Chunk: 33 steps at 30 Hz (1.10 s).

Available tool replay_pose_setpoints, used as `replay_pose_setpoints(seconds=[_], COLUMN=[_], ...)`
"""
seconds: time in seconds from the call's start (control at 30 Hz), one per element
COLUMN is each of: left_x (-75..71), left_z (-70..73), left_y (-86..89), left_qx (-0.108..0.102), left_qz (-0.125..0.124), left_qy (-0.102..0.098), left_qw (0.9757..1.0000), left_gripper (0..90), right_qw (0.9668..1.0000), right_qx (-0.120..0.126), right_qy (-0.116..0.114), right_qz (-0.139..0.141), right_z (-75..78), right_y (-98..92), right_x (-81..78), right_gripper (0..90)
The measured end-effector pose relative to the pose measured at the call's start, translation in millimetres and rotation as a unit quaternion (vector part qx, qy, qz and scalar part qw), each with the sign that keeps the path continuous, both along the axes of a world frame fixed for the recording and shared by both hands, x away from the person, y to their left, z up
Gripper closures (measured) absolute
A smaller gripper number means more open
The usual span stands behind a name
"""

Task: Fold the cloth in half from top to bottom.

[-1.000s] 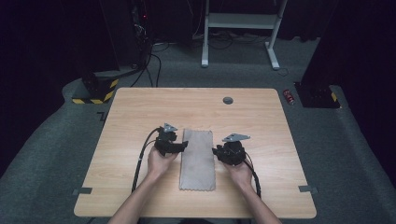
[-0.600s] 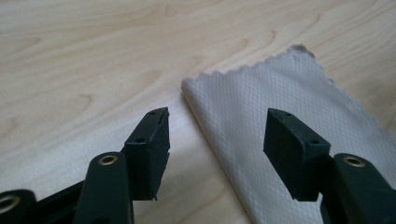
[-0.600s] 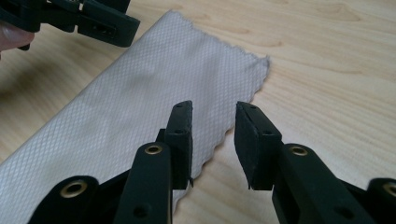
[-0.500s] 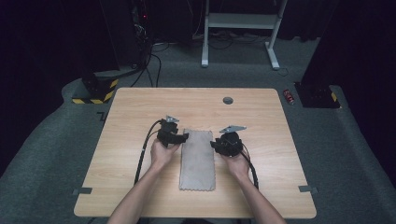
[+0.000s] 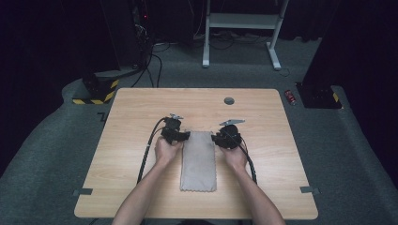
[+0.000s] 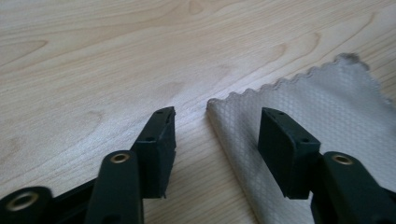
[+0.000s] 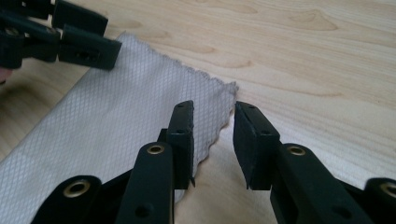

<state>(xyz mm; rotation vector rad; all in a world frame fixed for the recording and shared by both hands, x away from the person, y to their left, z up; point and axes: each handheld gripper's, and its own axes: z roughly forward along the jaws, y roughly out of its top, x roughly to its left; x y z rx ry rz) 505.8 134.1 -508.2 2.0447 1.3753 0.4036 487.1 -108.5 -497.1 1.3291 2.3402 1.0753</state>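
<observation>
A folded grey cloth (image 5: pixel 198 161) lies flat near the middle of the table (image 5: pixel 131 117), its long sides running from the near edge toward the far edge. The left gripper (image 6: pixel 215 130) straddles the cloth's far left corner, jaws spread and just closing, pads not yet pressing. The right gripper (image 7: pixel 214 140) sits at the far right corner, jaws apart around the scalloped edge, gripping nothing.

Left hand-held gripper (image 5: pixel 184 136) jaws just been closing, right hand-held gripper (image 5: pixel 215 138) jaws apart
</observation>
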Motion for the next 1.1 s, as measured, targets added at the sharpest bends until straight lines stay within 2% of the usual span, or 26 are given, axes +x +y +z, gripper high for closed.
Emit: replay_pose_setpoints(seconds=[0.1,0.17,0.4,0.47,0.57,0.7,0.83,0.97,1.1], left_x=[1.5,2.0,0.9,0.8,0.9,0.7,1.0,0.1,-0.2], left_z=[-1.8,-1.9,-2.4,-2.8,-3.5,-4.0,-4.0,-3.9,-3.9], left_y=[1.2,1.6,-1.2,-1.8,-3.2,-4.4,-5.0,-7.4,-8.9], left_qx=[0.001,0.007,0.022,0.017,0.016,0.024,0.024,0.021,0.015], left_qz=[0.003,0.003,-0.004,-0.01,-0.013,-0.014,-0.018,-0.03,-0.042], left_qy=[-0.001,-0.005,-0.015,-0.015,-0.018,-0.024,-0.025,-0.025,-0.023], left_qw=[1.0,1.0,0.9996,0.9997,0.9996,0.9993,0.9992,0.999,0.9987], left_gripper=[50.0,52.3,63.3,62.2,55.7,57.9,63.3,73.5,83.3], right_qw=[0.9999,0.9999,0.9996,0.9994,0.9995,0.9992,0.9979,0.9982,0.9983], right_qx=[-0.009,-0.014,-0.024,-0.027,-0.021,-0.035,-0.064,-0.06,-0.058], right_qy=[-0.007,0.006,0.005,0.012,0.009,0.013,-0.007,0.0,0.002], right_qz=[-0.003,-0.004,-0.016,-0.019,-0.024,-0.017,-0.007,-0.006,0.006], right_z=[-0.2,-2.7,-9.0,-14.8,-17.0,-15.3,-15.7,-15.1,-15.1], right_y=[3.1,5.1,12.3,13.1,13.6,22.3,33.3,30.2,29.9], right_x=[5.7,10.4,21.5,23.7,26.0,30.1,29.2,29.9,30.2], right_gripper=[67.8,67.3,66.5,66.2,66.2,66.4,70.5,78.1,86.0])
